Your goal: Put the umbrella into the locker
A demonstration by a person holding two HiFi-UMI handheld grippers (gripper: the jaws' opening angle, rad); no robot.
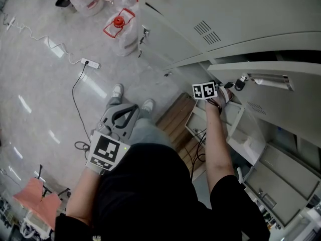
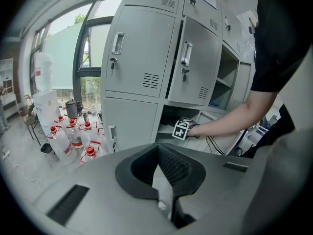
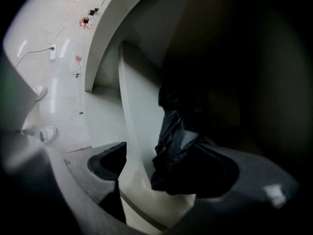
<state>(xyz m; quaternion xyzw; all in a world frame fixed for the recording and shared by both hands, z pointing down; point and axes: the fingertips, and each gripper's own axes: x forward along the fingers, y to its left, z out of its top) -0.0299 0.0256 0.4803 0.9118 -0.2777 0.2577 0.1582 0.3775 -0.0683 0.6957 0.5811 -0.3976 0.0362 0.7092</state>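
right gripper (image 3: 164,173): jaws wide apart, not pressing | umbrella (image 3: 182,143): black, bunched, between those jaws, nearer the right-hand one, inside dark locker (image 3: 135,104) | left gripper (image 2: 164,182): closed, empty, well apart from umbrella

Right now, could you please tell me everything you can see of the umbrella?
The umbrella shows only in the right gripper view: a folded bundle of black, crumpled, slightly glossy fabric inside the dark locker, beside a pale panel. Handle and ribs cannot be made out. It lies between the open fingers of the right gripper, seemingly resting against the one on the picture's right, clear of the other.
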